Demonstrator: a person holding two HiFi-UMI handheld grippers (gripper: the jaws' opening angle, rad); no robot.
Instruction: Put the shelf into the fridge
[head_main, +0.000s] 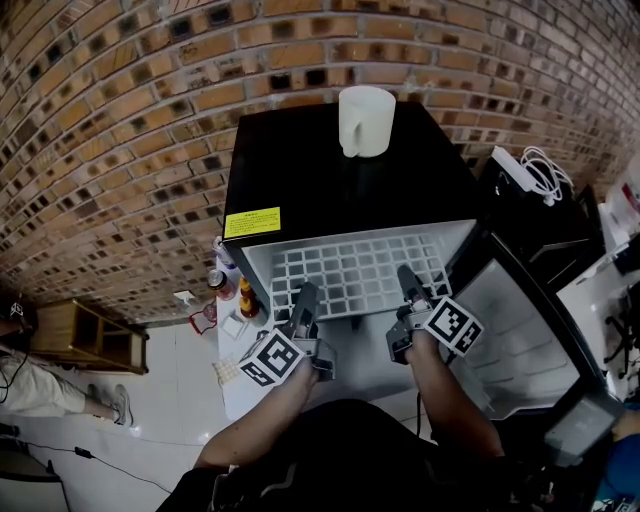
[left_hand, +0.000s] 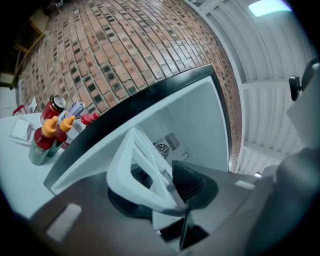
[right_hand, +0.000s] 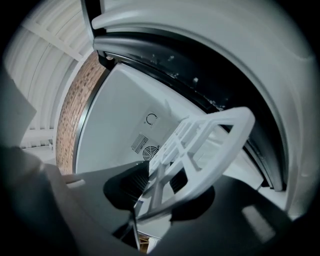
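- Looking down in the head view: the white plastic lattice shelf (head_main: 360, 272) is lying level in the open black mini fridge (head_main: 330, 180). It's looking light and stiff, best taken by its front rim.
- Left gripper view: the left gripper (left_hand: 160, 192) is clamping that rim.
- Right gripper view: the right gripper (right_hand: 162, 192) is straddling the rim, jaws apart, pads seemingly off it.

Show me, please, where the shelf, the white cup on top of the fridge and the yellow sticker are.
shelf (head_main: 358, 272), head view, middle of its white grid.
white cup (head_main: 366, 125), head view, its side wall.
yellow sticker (head_main: 252, 222), head view, its centre.
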